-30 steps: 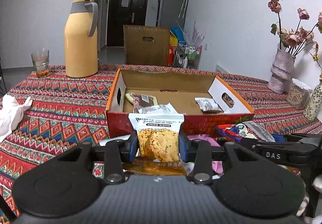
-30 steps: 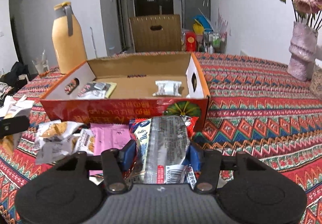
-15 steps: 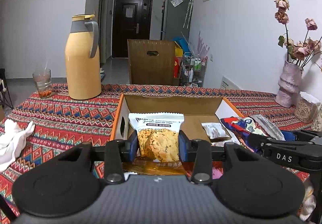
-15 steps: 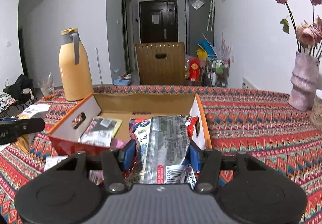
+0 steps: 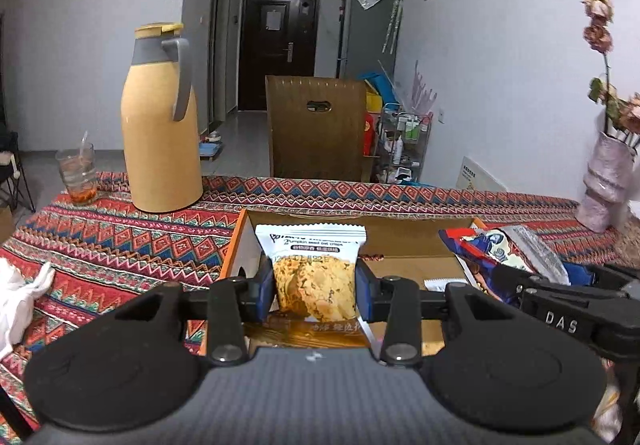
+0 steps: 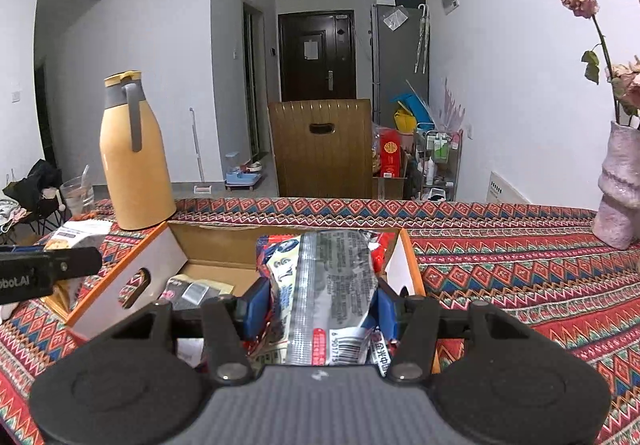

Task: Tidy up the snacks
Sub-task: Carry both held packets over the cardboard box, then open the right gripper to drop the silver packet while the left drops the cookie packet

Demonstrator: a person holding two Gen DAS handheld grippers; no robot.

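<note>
My left gripper (image 5: 315, 287) is shut on a white pumpkin seed oat crisp packet (image 5: 312, 269), held upright over the left end of the open cardboard box (image 5: 404, 223). My right gripper (image 6: 318, 305) is shut on a bundle of snack packets (image 6: 332, 285), silver on top with red and blue ones under it, held above the right half of the box (image 6: 216, 241). In the left wrist view the right gripper's bundle (image 5: 500, 249) shows at the right. A dark packet (image 6: 192, 291) lies on the box floor.
A yellow thermos jug (image 5: 160, 125) and a glass (image 5: 78, 175) stand on the patterned tablecloth (image 5: 100, 237) at the back left. A pink vase (image 6: 620, 185) with dried flowers stands at the right. A wooden chair back (image 6: 322, 147) rises behind the table. White cloth (image 5: 20, 297) lies at the left.
Both grippers have risen and moved forward with their packets, from in front of the box's near wall to above its inside. Neither grip has changed.
</note>
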